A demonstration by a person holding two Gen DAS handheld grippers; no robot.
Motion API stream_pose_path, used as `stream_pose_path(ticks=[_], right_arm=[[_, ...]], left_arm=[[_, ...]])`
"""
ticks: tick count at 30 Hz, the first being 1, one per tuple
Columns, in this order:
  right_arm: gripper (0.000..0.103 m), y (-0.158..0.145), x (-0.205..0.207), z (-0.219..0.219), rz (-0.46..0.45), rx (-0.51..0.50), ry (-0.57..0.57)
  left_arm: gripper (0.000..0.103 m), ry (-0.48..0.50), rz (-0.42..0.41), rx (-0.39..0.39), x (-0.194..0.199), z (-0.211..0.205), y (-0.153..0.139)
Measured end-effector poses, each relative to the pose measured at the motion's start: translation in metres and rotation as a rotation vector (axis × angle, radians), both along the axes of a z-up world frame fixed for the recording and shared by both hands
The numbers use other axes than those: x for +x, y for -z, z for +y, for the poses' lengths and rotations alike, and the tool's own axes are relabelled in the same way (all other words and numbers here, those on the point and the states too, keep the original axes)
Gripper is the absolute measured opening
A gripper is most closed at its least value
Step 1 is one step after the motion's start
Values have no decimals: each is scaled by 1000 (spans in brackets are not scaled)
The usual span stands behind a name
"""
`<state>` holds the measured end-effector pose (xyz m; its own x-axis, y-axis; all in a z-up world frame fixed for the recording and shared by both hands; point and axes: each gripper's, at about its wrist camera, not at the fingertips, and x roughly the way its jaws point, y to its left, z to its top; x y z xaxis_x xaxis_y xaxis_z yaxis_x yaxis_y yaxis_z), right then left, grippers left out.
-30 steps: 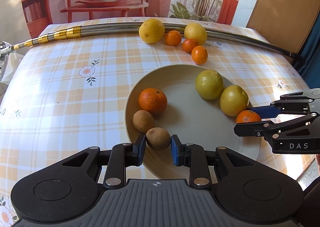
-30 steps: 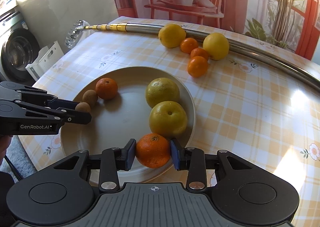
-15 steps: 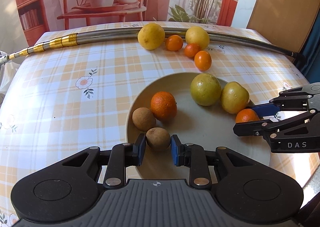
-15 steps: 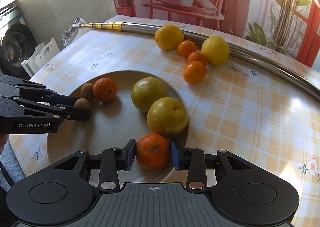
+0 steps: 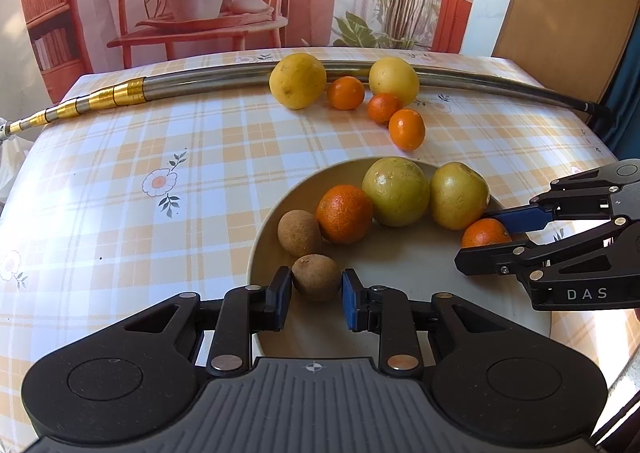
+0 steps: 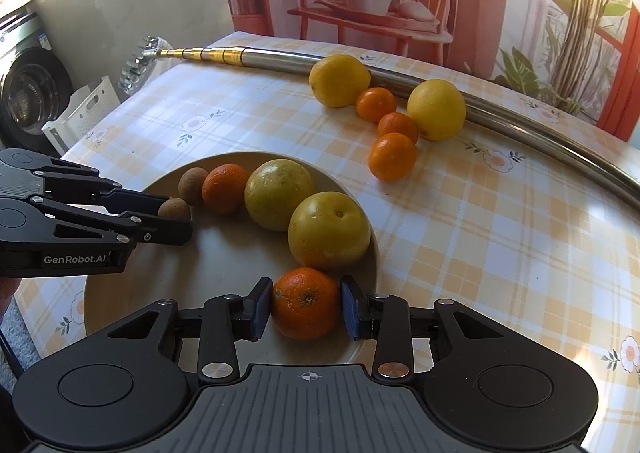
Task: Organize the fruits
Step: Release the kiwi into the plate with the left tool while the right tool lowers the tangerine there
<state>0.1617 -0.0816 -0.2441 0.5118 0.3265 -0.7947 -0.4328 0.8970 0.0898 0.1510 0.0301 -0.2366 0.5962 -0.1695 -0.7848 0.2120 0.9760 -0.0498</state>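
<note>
A beige plate [image 5: 400, 269] holds a curved row of fruit: two brown fruits, an orange [image 5: 344, 214], two green-yellow fruits [image 5: 395, 191] [image 5: 459, 195] and a second orange. My left gripper [image 5: 315, 289] is shut on the nearer brown fruit [image 5: 316, 282], which rests low on the plate. My right gripper [image 6: 306, 301] is shut on the end orange [image 6: 306, 303], beside a green-yellow fruit [image 6: 329, 230]. The same plate [image 6: 224, 261] shows in the right wrist view, with the left gripper [image 6: 178, 215] at its left side.
Two yellow citrus [image 5: 298, 81] [image 5: 394, 80] and three small oranges [image 5: 346, 93] [image 5: 384, 108] [image 5: 407, 129] lie on the checked tablecloth [image 5: 160, 157] beyond the plate. A long metal pole [image 5: 200, 81] runs across the back of the table. A washing machine [image 6: 28, 93] stands off to the left.
Both grippers have pushed forward and inward with their fruit. The fruits on the plate have closed up into one touching row.
</note>
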Motion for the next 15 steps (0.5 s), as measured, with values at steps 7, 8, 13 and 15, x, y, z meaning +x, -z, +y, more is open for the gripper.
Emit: stream_pose_path(ticks=[7,8,13,15], right_arm=[[34,0,-2,-2,-5,1,3],[34,0,-3,-3,-5,3,4],[35,-2,-7,-7,-10,13,13],[38,-3,-9,-9,-13,27,16]], left_arm=[[29,6,1,26,-7,-2,-2],[29,6,0,30,-8,-2,-2],[31,-3,-4,43,-15,-2,-4],[33,-18,-10,32,-17,1,-6]])
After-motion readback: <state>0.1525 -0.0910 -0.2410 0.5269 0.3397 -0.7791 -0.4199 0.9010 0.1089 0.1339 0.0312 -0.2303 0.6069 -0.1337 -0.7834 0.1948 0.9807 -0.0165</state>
